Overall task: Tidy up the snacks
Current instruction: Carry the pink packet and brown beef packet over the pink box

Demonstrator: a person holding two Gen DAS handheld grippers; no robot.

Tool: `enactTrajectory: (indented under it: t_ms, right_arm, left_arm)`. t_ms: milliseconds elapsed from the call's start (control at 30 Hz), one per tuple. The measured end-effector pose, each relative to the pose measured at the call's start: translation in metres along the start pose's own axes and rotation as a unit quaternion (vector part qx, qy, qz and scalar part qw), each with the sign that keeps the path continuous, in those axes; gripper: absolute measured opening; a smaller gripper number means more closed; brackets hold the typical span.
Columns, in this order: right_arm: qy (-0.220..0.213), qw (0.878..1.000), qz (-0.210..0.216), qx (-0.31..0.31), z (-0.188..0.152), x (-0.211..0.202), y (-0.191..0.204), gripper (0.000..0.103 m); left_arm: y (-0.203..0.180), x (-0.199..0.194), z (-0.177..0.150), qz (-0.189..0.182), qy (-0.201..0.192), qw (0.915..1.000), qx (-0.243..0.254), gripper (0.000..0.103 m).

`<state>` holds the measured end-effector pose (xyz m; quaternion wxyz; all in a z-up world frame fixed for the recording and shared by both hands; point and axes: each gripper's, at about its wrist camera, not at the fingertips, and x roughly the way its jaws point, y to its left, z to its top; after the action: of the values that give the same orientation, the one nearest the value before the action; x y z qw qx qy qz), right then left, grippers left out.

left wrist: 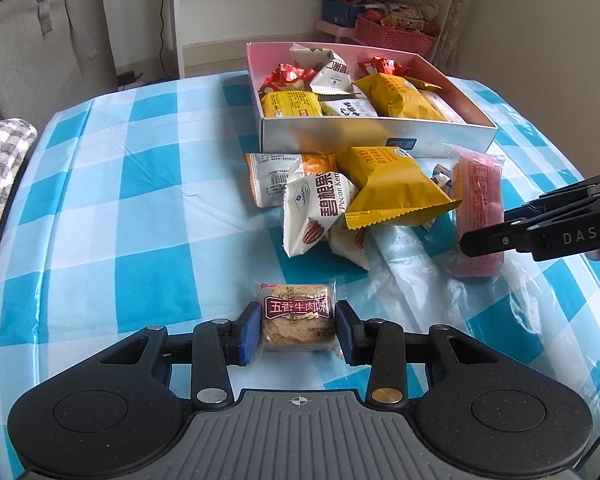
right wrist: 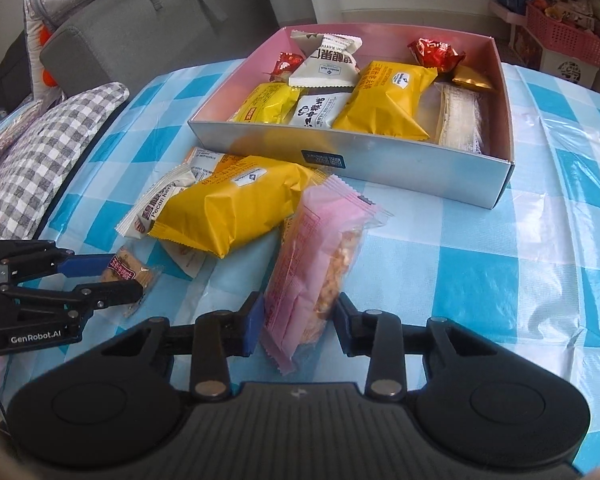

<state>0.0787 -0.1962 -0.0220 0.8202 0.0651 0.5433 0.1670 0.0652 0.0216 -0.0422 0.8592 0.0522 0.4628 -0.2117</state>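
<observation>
Clamping a small brown biscuit pack (left wrist: 298, 317), our left gripper (left wrist: 297, 330) tilts steeply down; our right gripper (right wrist: 296, 322), equally steep, grips the pink snack bar (right wrist: 314, 268). Loose packets (left wrist: 384, 184) lie at twelve o'clock, the snack box (left wrist: 380, 134) beyond.

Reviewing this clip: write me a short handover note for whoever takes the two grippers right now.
Left gripper: shut on the small beef snack packet, low over the checked tablecloth.
Right gripper: shut on the long pink packet, whose far end leans on the pile.
Done: the box already holds several packets.
Left: both gripped packets go into the box, then the loose pile in front of it, including the yellow packet and the white pecan packet.
</observation>
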Motion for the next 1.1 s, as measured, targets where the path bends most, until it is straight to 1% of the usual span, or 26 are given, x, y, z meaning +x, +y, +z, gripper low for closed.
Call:
enactTrajectory:
  t_ms: [100, 200, 367, 400, 433, 467, 500, 600, 800, 900, 933, 967, 1033, 1100]
  right_arm:
    - [0.002, 1.0, 0.01, -0.008, -0.004, -0.009, -0.01, 0.034]
    - [0.0, 1.0, -0.006, -0.009, -0.007, -0.015, -0.017, 0.035]
    - [-0.008, 0.999, -0.032, -0.003, -0.009, -0.021, -0.019, 0.041]
    - [-0.01, 0.999, -0.032, -0.004, -0.009, -0.021, -0.017, 0.047]
    - [-0.015, 0.999, -0.031, -0.007, -0.008, -0.021, -0.016, 0.055]
    - [-0.019, 0.999, -0.032, -0.011, -0.008, -0.021, -0.014, 0.057]
    - [-0.023, 0.999, -0.032, -0.015, -0.008, -0.021, -0.011, 0.059]
    - [-0.029, 0.999, -0.034, -0.029, -0.005, -0.018, -0.002, 0.059]
    - [-0.041, 0.996, -0.06, -0.06, -0.004, -0.006, 0.011, 0.057]
    - [-0.043, 0.994, -0.076, -0.065, -0.004, 0.0, 0.014, 0.051]
    - [-0.044, 0.994, -0.08, -0.066, -0.004, 0.001, 0.014, 0.047]
    - [-0.046, 0.993, -0.084, -0.068, -0.004, 0.001, 0.014, 0.045]
    - [-0.049, 0.992, -0.092, -0.072, -0.005, 0.002, 0.014, 0.037]
    - [-0.054, 0.991, -0.096, -0.074, -0.005, 0.002, 0.014, 0.034]
  left_arm:
    - [0.002, -0.003, -0.003, -0.002, 0.002, 1.0, -0.001, 0.037]
    - [0.003, -0.004, -0.004, 0.003, 0.003, 1.0, -0.002, 0.037]
    - [0.0, -0.006, -0.004, 0.016, -0.005, 0.9998, 0.003, 0.04]
    - [-0.001, -0.006, -0.004, 0.014, -0.006, 0.9999, 0.007, 0.041]
    - [-0.002, -0.005, -0.005, 0.01, -0.006, 0.9999, 0.008, 0.044]
    - [-0.003, -0.005, -0.005, 0.008, -0.006, 0.9999, 0.01, 0.048]
    - [-0.005, -0.004, -0.005, 0.008, -0.006, 0.9999, 0.014, 0.049]
    - [-0.009, -0.001, -0.005, 0.013, -0.006, 0.9997, 0.021, 0.053]
    - [-0.014, 0.003, -0.003, 0.027, -0.004, 0.9993, 0.028, 0.053]
    - [-0.021, 0.005, -0.003, 0.041, -0.001, 0.9982, 0.044, 0.053]
    - [-0.023, 0.005, -0.003, 0.044, 0.0, 0.9979, 0.048, 0.051]
    - [-0.024, 0.005, -0.003, 0.046, 0.0, 0.9976, 0.052, 0.051]
    - [-0.026, 0.005, -0.002, 0.049, 0.0, 0.9973, 0.056, 0.049]
    - [-0.027, 0.004, -0.002, 0.05, -0.001, 0.9972, 0.056, 0.047]
